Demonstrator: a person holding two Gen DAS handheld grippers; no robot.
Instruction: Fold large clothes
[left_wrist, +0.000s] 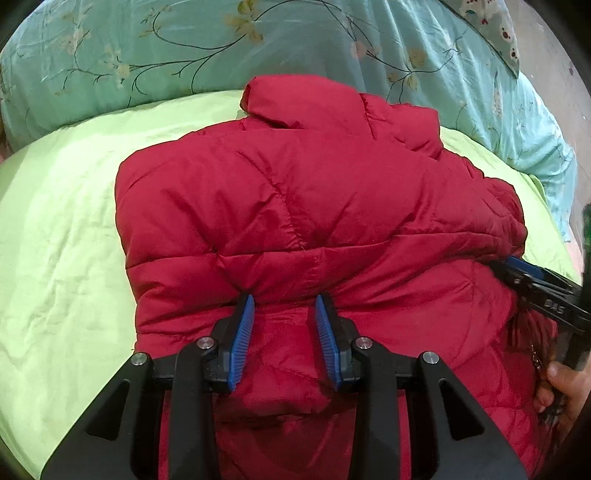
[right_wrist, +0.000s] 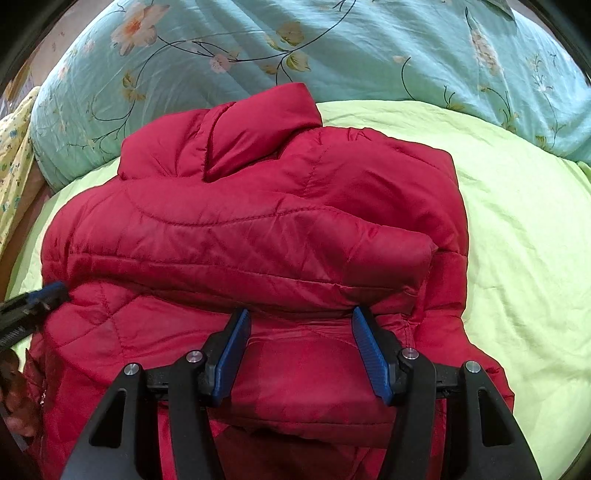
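Note:
A red quilted jacket (left_wrist: 295, 203) lies on the bed with its collar (left_wrist: 295, 99) at the far end and its sides folded in. My left gripper (left_wrist: 284, 325) is at the near hem, with a thick fold of red fabric filling the gap between its blue pads. In the right wrist view the same jacket (right_wrist: 258, 221) fills the middle. My right gripper (right_wrist: 301, 343) stands wider, its pads pressing on a flat padded flap of the hem. Each gripper also shows at the edge of the other's view: the right gripper (left_wrist: 535, 280) and the left gripper (right_wrist: 33, 306).
A light green sheet (left_wrist: 66, 240) (right_wrist: 524, 240) covers the bed around the jacket. A teal floral quilt (left_wrist: 184, 44) (right_wrist: 332, 48) is bunched along the far side. A person's hand (left_wrist: 565, 384) holds the right gripper. A yellow patterned cloth (right_wrist: 14, 158) hangs at the left.

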